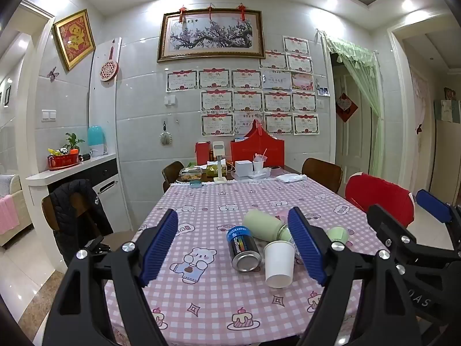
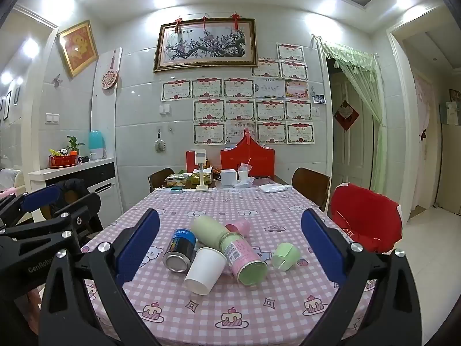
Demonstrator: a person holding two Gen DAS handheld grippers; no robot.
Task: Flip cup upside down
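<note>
Two grippers hang over the near end of a table [image 2: 230, 314] we see covered in a pink checked cloth with bears and cakes. Our left gripper [image 1: 233, 248] has its blue-padded fingers [image 1: 160, 245] spread wide with nothing between them; our right gripper [image 2: 230, 245] is spread just as wide and holds nothing either. Beside the table stands a chair with a red cover [image 2: 366, 225]. On the cloth lies a cluster of containers. Largest is a pale green flask [image 2: 209, 230] on its side, and just right of it a pink-labelled can [image 2: 245, 259] on its side, base toward us. Left of the flask lies a dark can with a blue top [image 2: 180, 249], also base toward us. The white paper cup [image 2: 204, 269] lies tilted between the two cans, touching both, its rim resting near the flask and its closed bottom facing us. Smallest is a green cap [image 2: 285, 255], lying apart to the right.
</note>
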